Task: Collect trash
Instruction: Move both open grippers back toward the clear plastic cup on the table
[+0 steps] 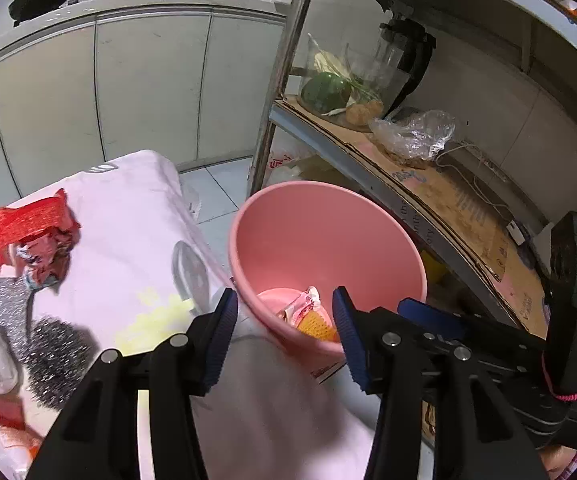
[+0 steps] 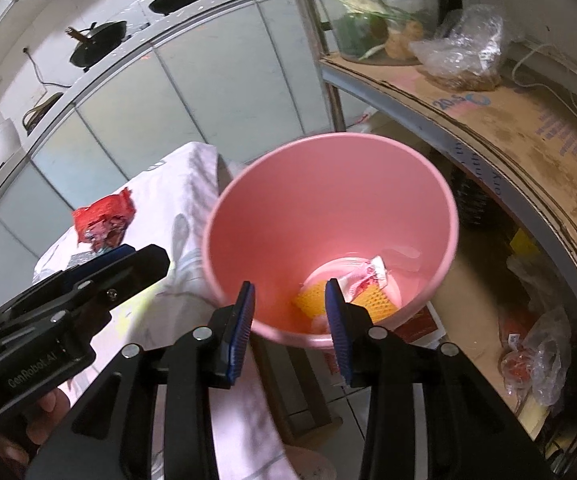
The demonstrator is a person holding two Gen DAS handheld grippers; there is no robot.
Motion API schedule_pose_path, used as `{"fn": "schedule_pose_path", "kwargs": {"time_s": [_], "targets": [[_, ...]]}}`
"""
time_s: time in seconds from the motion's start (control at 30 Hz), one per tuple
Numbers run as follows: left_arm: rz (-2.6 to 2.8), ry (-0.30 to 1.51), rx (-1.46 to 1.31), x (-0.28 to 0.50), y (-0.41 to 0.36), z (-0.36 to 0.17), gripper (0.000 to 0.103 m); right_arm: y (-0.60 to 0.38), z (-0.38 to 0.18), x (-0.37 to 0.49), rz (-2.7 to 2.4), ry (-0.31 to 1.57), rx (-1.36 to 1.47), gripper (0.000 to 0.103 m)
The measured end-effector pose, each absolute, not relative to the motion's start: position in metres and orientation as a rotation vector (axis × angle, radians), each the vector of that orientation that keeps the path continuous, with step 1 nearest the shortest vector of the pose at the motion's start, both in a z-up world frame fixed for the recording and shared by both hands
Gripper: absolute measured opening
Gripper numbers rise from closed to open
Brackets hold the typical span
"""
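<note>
Both grippers, left gripper [image 1: 284, 312] and right gripper [image 2: 290, 304], jaws apart and empty, level before the tilted pink bucket [image 1: 376, 248].

Little can be read here — the clearest is "GenRobot.AI", in pale letters on the black body of the left gripper [image 2: 88, 280] as the right wrist view shows it. The flattened cardboard [image 2: 500, 120] lining the metal shelf carries blue print, seen upside down and not legible, plus dark letter fragments along its edge — roughly "the" and "ory". The red wrapper [image 1: 32, 236] on the white cloth has printing too small to make out.
</note>
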State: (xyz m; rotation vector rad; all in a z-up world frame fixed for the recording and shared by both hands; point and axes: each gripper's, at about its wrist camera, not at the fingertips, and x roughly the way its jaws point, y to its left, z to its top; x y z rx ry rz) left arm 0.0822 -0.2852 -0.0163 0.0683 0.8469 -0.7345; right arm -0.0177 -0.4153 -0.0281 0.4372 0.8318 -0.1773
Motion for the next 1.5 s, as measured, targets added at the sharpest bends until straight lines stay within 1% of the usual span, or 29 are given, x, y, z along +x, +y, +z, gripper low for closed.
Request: {"fn": "schedule_pose_path", "kwargs": {"time_s": [0.3,0.7,0.93,1.17,1.33,1.4,1.47,1.5], "targets": [[-0.704,0.813,0.083,0.066,-0.238,-0.010,0.050,-0.377,-0.022,-0.017,-0.093,0.843,0.407,0.037],[-0.564,0.763,0.089,0.042,-0.138,-0.007,0.050,-0.316,-0.028,-0.006,0.043,0.897,0.345,0.037],[-0.433,0.781,0.020,0.045,-0.069,-0.012,0.050,-0.290,-0.029,-0.001,0.124,0.904,0.319,0.037],[-0.372,0.828,-0.042,0.051,-0.034,-0.032,0.050,-0.275,-0.033,0.004,0.154,0.925,0.298,0.037],[-0.403,0.880,-0.083,0.054,-0.031,-0.050,0.045,-0.267,-0.037,0.007,0.167,0.940,0.285,0.037],[-0.408,0.872,-0.087,0.052,-0.031,-0.052,0.042,-0.266,-0.037,0.008,0.171,0.942,0.281,0.037],[-0.418,0.865,-0.091,0.051,-0.032,-0.052,0.037,-0.264,-0.037,0.010,0.174,0.945,0.278,0.037],[-0.425,0.862,-0.097,0.050,-0.032,-0.052,0.031,-0.263,-0.037,0.011,0.177,0.946,0.277,0.037]]}}
